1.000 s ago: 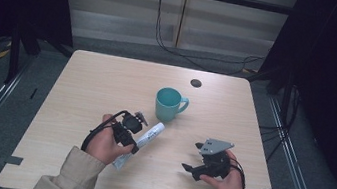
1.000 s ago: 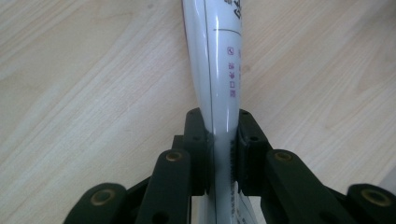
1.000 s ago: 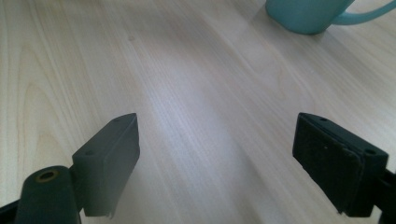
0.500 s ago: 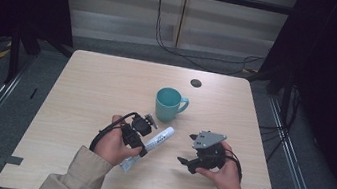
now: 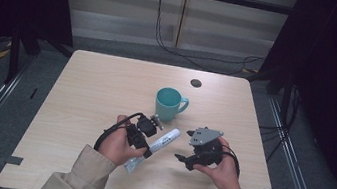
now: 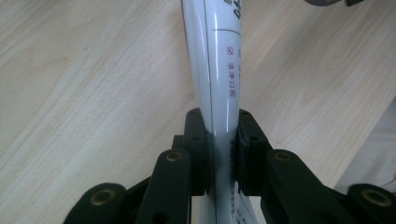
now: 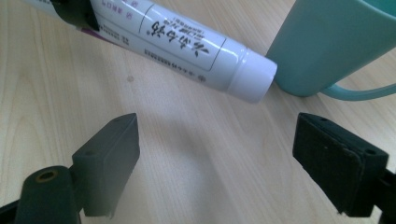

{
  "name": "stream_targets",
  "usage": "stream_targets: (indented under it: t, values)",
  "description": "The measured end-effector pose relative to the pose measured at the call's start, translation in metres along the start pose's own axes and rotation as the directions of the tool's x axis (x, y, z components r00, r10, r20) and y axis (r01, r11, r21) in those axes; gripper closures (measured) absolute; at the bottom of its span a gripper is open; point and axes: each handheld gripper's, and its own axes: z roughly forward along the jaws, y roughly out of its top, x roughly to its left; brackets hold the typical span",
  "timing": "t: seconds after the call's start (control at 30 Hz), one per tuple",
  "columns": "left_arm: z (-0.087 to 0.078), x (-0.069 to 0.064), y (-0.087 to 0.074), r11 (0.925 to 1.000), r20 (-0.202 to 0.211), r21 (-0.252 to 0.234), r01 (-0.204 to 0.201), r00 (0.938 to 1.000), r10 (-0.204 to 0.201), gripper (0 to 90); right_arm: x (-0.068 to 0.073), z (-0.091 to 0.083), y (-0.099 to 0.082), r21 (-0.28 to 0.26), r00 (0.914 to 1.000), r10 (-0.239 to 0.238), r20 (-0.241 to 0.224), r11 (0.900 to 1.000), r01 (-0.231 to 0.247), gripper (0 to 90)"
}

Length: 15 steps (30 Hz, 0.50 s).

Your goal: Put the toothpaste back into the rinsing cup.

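Landmark: teal mug (image 5: 168, 103), upright on the wooden table (image 5: 86, 92), handle turned toward the person's right.

White tube (image 5: 162, 142): lies just in front of the mug on the person's side, slanted. Its capped end points up toward the mug and its flat tail end runs back under the left hand (image 5: 117, 143). In the right gripper view the white cap (image 7: 254, 80) sits just beside the mug's base (image 7: 327, 42); contact between them cannot be told. Printed lettering runs along the tube's body.

Left gripper (image 5: 143, 133): in front of the mug and slightly to its left, closed on the tube. The left gripper view shows both black pads pressing the tube's sides (image 6: 219, 93), pinching the body flat between them, tube running straight away from the jaws over the table's wood grain.

Right gripper (image 5: 186, 159): in front of the mug and to its right, held in the right hand (image 5: 221, 168), grey three-cornered plate on top. Jaws stand wide apart, nothing between them. In the right gripper view bare table lies between the pads (image 7: 109, 154), with the tube's capped end and the mug beyond.

Small dark round spot (image 5: 196, 83) on the table behind the mug, to its right.
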Motion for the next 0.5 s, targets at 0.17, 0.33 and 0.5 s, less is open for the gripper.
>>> stream_targets:
  t: [0.17, 0.33, 0.5]
  values:
    - [0.0031, -0.0022, 0.0020, 1.0000, 0.008, 0.003, -0.008, 0.9999, 0.008, 77.7, 0.0010, 0.0024, 0.0034, 0.001, 0.9998, -0.019, 0.001, 0.9998, 0.019, 14.1]
    - [0.0031, -0.0054, 0.0048, 0.9997, 0.020, -0.001, -0.025, 0.9995, 0.025, 77.7, 0.0003, 0.0031, 0.0065, -0.001, 0.9995, -0.029, 0.009, 0.9996, 0.029, 14.1]
    - [0.0033, -0.0088, 0.0075, 0.9997, 0.023, 0.008, -0.024, 0.9994, 0.024, 77.7, 0.0002, 0.0041, 0.0099, -0.004, 0.9992, -0.041, -0.001, 0.9992, 0.041, 14.1]
